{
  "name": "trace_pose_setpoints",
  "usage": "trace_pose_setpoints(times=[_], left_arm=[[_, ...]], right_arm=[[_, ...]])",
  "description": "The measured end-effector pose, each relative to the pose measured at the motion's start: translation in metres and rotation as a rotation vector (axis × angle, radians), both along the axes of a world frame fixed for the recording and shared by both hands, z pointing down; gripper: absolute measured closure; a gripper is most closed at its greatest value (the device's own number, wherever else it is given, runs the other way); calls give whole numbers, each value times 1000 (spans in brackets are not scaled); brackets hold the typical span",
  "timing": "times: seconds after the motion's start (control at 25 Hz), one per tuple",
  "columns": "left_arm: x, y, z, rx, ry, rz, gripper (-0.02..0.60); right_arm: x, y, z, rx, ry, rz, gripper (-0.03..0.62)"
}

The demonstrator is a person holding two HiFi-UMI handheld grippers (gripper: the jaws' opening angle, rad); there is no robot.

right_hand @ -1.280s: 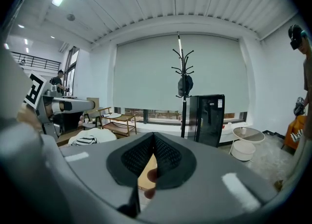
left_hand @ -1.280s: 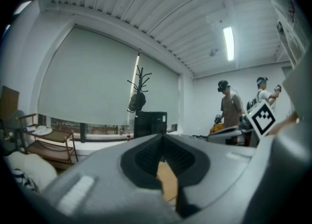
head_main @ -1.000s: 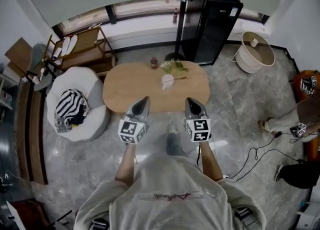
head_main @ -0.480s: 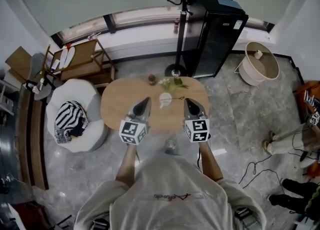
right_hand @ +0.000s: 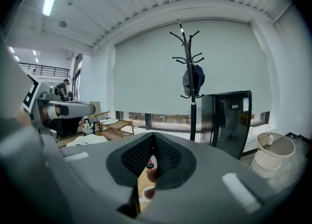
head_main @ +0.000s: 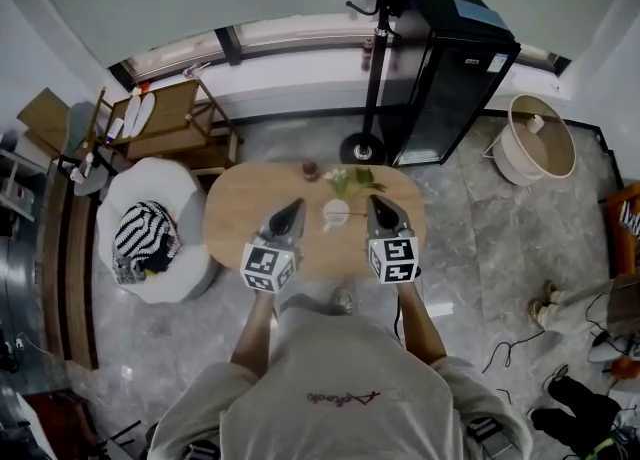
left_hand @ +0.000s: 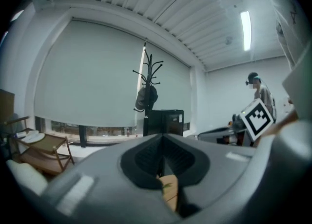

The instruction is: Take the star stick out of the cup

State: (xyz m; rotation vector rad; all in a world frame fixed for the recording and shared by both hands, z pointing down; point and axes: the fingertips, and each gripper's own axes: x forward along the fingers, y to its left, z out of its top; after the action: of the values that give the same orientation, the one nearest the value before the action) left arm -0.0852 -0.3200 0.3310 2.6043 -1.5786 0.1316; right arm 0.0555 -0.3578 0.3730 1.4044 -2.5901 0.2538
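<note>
Head view shows star stick [head_main: 353, 213] leaning right from cup [head_main: 335, 214].

Both bare forearms [head_main: 252, 328] reach forward, side by side. The left gripper [head_main: 289, 208] and right gripper [head_main: 371, 204] are held level and apart, pointing ahead, each with its jaws pressed together and nothing between them.

The white cup [head_main: 336, 213] is too small to show what stands in it.
</note>
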Motion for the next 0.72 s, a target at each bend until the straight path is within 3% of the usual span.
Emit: trace_pose_setpoints(times=[0.28, 0.72], left_arm=[[-18, -13, 23, -47, 2, -24, 580], [-27, -43, 77, -171, 38, 13, 580]], right_arm=[[-18, -19, 19, -33, 11, -27, 591], [-39, -57, 56, -117, 42, -22, 591]])
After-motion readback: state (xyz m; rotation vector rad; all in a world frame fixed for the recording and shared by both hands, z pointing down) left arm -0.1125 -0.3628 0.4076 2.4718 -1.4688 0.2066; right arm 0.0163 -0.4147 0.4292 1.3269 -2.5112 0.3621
